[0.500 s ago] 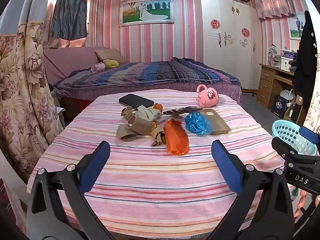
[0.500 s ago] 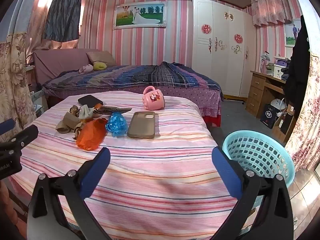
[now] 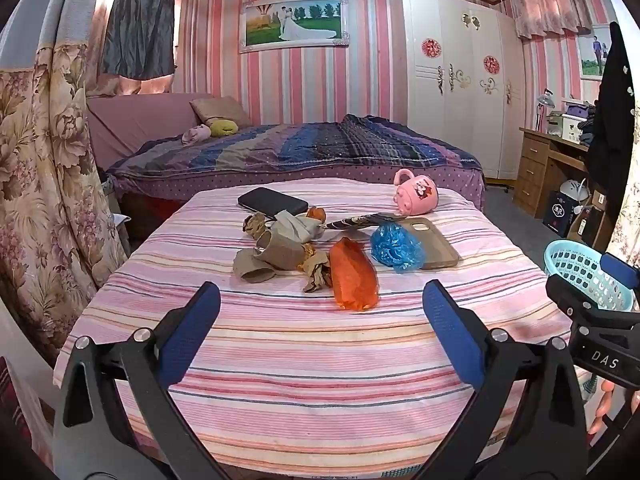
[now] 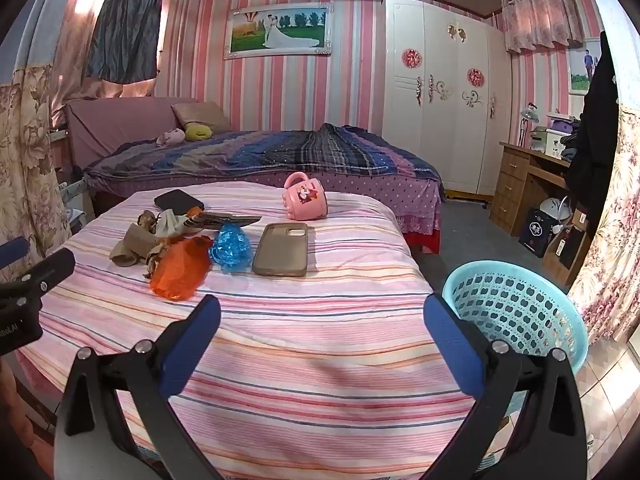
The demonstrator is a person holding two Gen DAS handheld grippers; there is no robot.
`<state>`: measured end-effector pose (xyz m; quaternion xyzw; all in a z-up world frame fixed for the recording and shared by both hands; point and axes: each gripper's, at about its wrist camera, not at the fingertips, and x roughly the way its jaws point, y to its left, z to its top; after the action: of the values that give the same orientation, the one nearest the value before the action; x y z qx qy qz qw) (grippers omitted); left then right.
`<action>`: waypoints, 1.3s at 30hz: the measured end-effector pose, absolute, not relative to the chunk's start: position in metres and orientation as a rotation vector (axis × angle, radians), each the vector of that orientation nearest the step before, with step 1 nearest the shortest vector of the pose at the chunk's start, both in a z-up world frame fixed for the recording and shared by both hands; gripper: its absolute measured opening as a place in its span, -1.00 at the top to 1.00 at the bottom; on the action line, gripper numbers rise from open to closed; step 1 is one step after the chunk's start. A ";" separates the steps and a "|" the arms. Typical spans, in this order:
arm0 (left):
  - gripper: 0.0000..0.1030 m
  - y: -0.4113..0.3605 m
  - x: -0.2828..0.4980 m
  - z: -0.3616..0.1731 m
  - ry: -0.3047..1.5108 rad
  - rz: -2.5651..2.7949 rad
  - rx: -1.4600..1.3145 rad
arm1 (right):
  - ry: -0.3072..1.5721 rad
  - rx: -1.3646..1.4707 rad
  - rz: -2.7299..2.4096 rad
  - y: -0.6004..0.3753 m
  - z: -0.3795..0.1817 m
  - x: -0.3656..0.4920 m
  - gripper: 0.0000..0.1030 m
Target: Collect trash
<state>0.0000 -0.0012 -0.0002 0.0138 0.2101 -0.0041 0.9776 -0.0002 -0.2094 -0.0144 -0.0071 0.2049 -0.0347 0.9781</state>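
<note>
- Pink striped cloth (image 3: 320,360) covers the counter in front of me, and the trash lies in a bunch on its far half.
- My left tongs (image 3: 320,320) are spread wide, with nothing between the blue pads. They hang over the near part of the cloth, well short of the trash.
- My right tongs (image 4: 322,322) are spread wide too, and hold nothing.
- An orange bag (image 3: 354,276) lies closest to my left tongs.
- A crumpled blue bag (image 3: 396,246) sits just right of it, touching a brown phone case (image 4: 282,250).
- Brown paper scraps (image 3: 276,258) are piled left of the orange bag.
- A black phone (image 3: 272,202) lies behind the scraps.
- A pink cup (image 4: 306,198) lies tipped on its side near the far edge.
- A light blue basket (image 4: 516,312) stands on the floor beside the right edge of the counter. I can see no trash in it.
</note>
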 end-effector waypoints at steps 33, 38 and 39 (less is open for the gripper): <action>-0.90 0.006 0.002 0.002 0.423 -0.006 0.015 | 0.406 -0.019 -0.079 -0.213 -0.013 -0.001 -0.92; -0.90 0.006 0.001 0.001 0.420 -0.003 0.014 | 0.405 -0.020 -0.082 -0.215 -0.013 -0.004 -0.92; -0.90 0.006 0.001 0.001 0.420 -0.003 0.013 | 0.406 -0.020 -0.082 -0.214 -0.013 -0.004 -0.92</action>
<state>0.0006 0.0065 0.0007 0.0066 0.2083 -0.0014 0.9780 -0.0036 -0.2144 -0.0129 -0.0099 0.2015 -0.0406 0.9786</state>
